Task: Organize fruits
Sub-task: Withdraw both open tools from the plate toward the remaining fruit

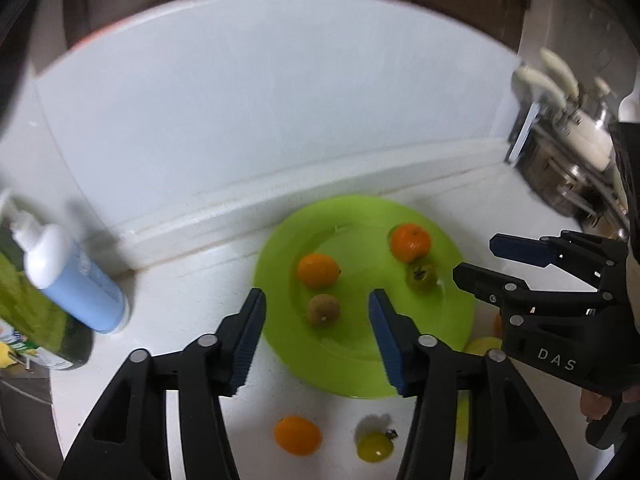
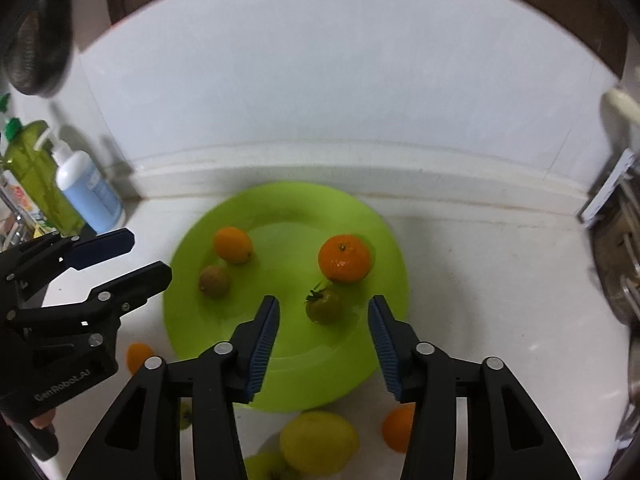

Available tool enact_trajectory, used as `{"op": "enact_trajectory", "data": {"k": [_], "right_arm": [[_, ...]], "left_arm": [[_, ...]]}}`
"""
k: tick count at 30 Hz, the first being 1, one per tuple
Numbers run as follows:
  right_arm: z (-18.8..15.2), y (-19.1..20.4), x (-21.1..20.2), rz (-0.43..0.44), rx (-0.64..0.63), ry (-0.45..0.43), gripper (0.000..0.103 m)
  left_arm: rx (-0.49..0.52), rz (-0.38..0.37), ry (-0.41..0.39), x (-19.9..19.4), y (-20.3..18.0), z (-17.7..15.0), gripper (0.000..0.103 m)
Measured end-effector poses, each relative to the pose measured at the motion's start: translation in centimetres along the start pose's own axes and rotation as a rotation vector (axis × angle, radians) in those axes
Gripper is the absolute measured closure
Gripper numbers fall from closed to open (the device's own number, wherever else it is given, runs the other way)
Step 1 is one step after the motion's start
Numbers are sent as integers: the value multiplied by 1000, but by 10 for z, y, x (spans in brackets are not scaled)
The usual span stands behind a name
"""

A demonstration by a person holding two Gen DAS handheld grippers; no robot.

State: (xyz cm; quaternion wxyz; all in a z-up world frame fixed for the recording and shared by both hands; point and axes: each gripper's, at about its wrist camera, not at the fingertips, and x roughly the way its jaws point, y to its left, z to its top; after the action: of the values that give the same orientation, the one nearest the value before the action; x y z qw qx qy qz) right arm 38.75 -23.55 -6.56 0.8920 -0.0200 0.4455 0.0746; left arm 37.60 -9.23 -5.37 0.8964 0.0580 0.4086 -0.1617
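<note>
A lime-green plate [image 1: 280, 240] [image 2: 280, 208] on the white counter holds a mandarin [image 1: 410, 242] [image 2: 344, 258], an oval orange fruit [image 1: 318, 271] [image 2: 233, 245], a brown fruit [image 1: 323, 310] [image 2: 214, 281] and a green tomato [image 1: 420, 276] [image 2: 324, 305]. My left gripper [image 1: 316, 300] [image 2: 149, 255] hangs open above the brown fruit, touching nothing. My right gripper [image 2: 323, 302] [image 1: 478, 258] is open over the green tomato, its pads clear of it. Off the plate lie an orange fruit [image 1: 298, 436], a yellow tomato [image 1: 374, 446], a lemon [image 2: 318, 442] and another orange fruit [image 2: 398, 428].
A blue-and-white pump bottle [image 1: 76, 280] [image 2: 90, 192] and a green bottle [image 1: 32, 312] [image 2: 36, 172] stand at the left by the wall. A metal rack with utensils [image 1: 568, 152] [image 2: 616, 240] is at the right. The white backsplash runs just behind the plate.
</note>
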Motion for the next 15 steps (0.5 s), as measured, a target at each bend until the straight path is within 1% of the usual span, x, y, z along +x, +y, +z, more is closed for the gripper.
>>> {"op": "enact_trajectory", "data": {"k": [2, 4, 5, 7, 10, 12, 15], "right_arm": [[-2, 4, -17, -17, -10, -41, 52], [-4, 6, -31, -29, -11, -70, 48], [-5, 10, -40, -34, -10, -91, 47], [-9, 14, -53, -44, -14, -120, 43], [-16, 19, -74, -66, -21, -169, 38], [-22, 19, -89, -69, -19, -198, 36], [-32, 23, -105, -65, -18, -226, 34]], "left_arm": [[9, 11, -43, -18, -1, -1, 43], [16, 26, -76, -33, -3, -2, 41], [18, 28, -94, -40, -3, -3, 38], [18, 39, -120, -56, -3, -6, 34], [17, 36, -152, -76, -4, -12, 34], [15, 38, -170, -87, -5, -15, 31], [16, 44, -187, -102, -9, -22, 29]]}}
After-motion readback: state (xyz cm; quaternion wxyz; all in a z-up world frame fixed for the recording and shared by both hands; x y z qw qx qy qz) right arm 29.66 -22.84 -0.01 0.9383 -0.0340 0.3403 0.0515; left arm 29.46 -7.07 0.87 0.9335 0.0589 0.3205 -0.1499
